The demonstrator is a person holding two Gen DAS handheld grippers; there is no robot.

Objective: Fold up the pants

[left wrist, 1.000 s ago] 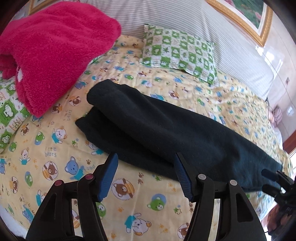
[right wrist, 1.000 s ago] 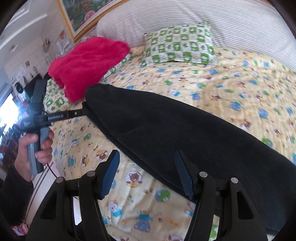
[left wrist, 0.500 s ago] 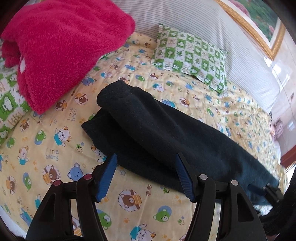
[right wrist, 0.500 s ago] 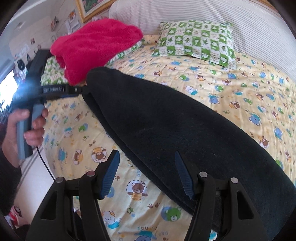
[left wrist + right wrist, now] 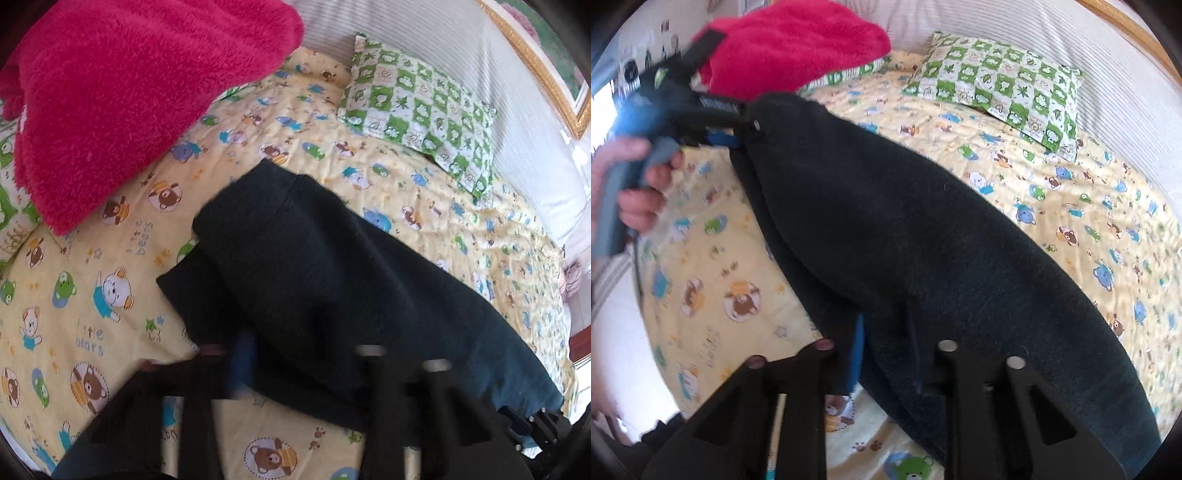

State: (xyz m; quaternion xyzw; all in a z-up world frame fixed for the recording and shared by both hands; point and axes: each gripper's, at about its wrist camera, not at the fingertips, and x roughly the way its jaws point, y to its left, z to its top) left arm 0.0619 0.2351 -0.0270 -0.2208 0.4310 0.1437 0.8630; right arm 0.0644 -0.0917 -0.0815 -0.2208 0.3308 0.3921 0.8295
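Note:
The dark pants [image 5: 332,288] lie lengthwise on the yellow bear-print bed sheet [image 5: 92,295], folded leg over leg. My left gripper [image 5: 306,369] is blurred, its open fingers reaching over the near edge of the pants at one end. In the right wrist view the pants [image 5: 905,236] run from upper left to lower right. My right gripper [image 5: 886,347] is open with its fingers straddling the near edge of the fabric. The left gripper [image 5: 738,125] shows there at the far end of the pants, touching the cloth; whether it grips is unclear.
A fluffy red blanket [image 5: 129,92] is heaped at the upper left. A green checked pillow [image 5: 417,107] lies against the striped headboard [image 5: 480,66]. The bed's near edge drops to the floor [image 5: 617,332] on the left.
Both grippers have moved forward onto the near edge of the pants, so the fabric now lies between their fingers. Both views are blurred by the motion.

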